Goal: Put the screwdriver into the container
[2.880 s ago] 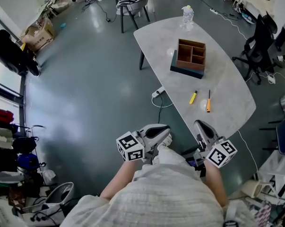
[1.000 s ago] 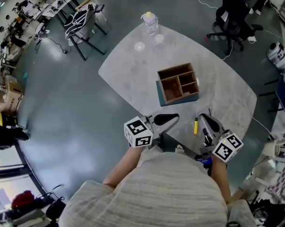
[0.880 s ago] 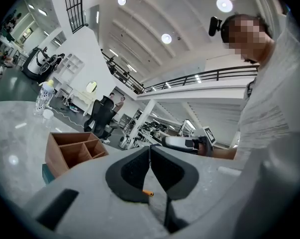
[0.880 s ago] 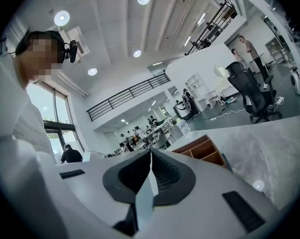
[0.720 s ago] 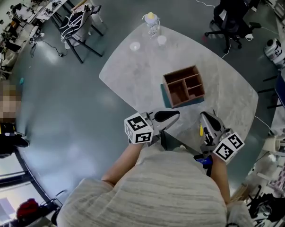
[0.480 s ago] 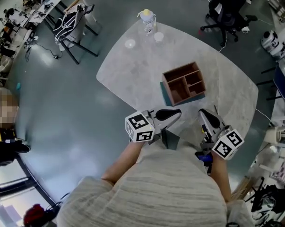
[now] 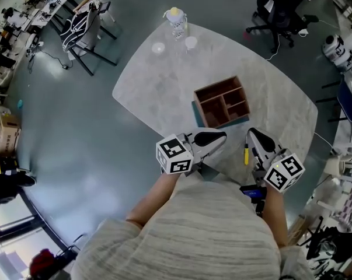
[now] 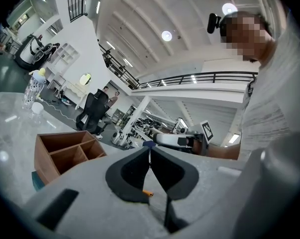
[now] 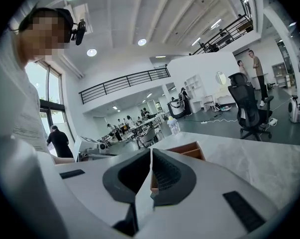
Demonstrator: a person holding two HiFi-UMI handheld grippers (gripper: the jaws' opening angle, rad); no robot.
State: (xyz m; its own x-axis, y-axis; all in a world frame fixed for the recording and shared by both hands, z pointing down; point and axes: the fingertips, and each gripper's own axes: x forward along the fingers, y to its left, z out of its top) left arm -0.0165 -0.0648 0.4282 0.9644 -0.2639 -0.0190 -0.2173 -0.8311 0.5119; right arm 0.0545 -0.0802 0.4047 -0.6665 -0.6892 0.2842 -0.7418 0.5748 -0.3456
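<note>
A brown wooden container [image 7: 222, 102] with several compartments sits on a teal base in the middle of the pale table [image 7: 164, 86]. My left gripper [image 7: 221, 136] hovers shut over the table's near edge, just short of the container. My right gripper [image 7: 253, 134] is shut too, to the right of it. A yellow pen [image 7: 245, 154] lies beside the right gripper. The head view's screwdriver is hidden under that gripper. In the left gripper view a small orange tip [image 8: 147, 193] shows between the shut jaws of my left gripper [image 8: 150, 152], with the container [image 8: 65, 151] to the left. My right gripper [image 9: 150, 152] points at the container [image 9: 187, 151].
A clear bottle [image 7: 174, 17] with a yellow top and two small white cups [image 7: 191, 41] stand at the table's far end. A striped chair [image 7: 82, 25] and a black office chair [image 7: 278, 4] stand beyond the table. Floor lies to the left.
The person has walked up to the table since the earliest frame. Both grippers now hang over its near edge, and the screwdriver has slipped out of sight under the right one.
</note>
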